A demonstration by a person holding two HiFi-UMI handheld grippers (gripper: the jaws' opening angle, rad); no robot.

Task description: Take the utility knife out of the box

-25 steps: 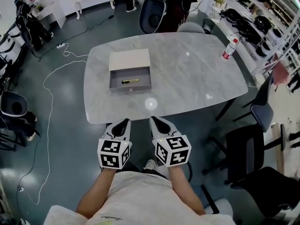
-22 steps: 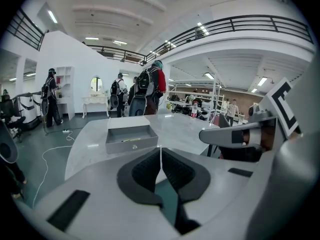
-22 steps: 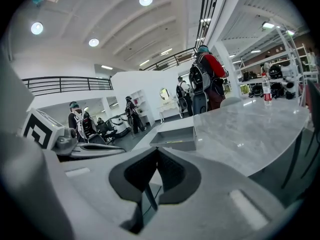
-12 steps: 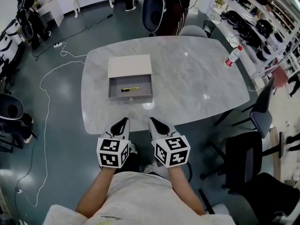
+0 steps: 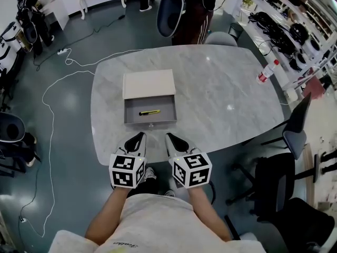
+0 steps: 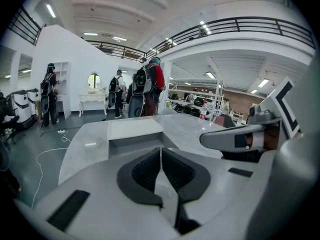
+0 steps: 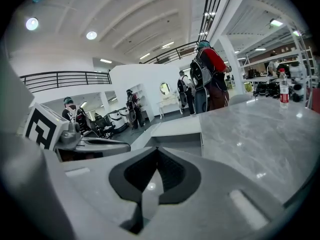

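A yellow and black utility knife (image 5: pixel 149 112) lies inside an open grey box (image 5: pixel 150 119) on the marble table (image 5: pixel 221 94). The box's beige lid (image 5: pixel 148 83) lies flat behind it. My left gripper (image 5: pixel 138 139) and right gripper (image 5: pixel 171 139) hover side by side at the table's near edge, just short of the box. Both are shut with nothing between the jaws. In the left gripper view the box (image 6: pixel 135 136) is seen ahead; in the right gripper view the box (image 7: pixel 177 136) shows its front wall, the knife hidden.
A water bottle (image 5: pixel 266 72) stands at the table's far right edge. Black office chairs (image 5: pixel 281 173) sit right of the table, another chair (image 5: pixel 171 7) beyond it. A white cable (image 5: pixel 52 94) trails on the floor at left. People with backpacks (image 6: pixel 150 86) stand beyond the table.
The table and box have drawn nearer to me in the head view. Both grippers now reach the table's near edge and stay shut.
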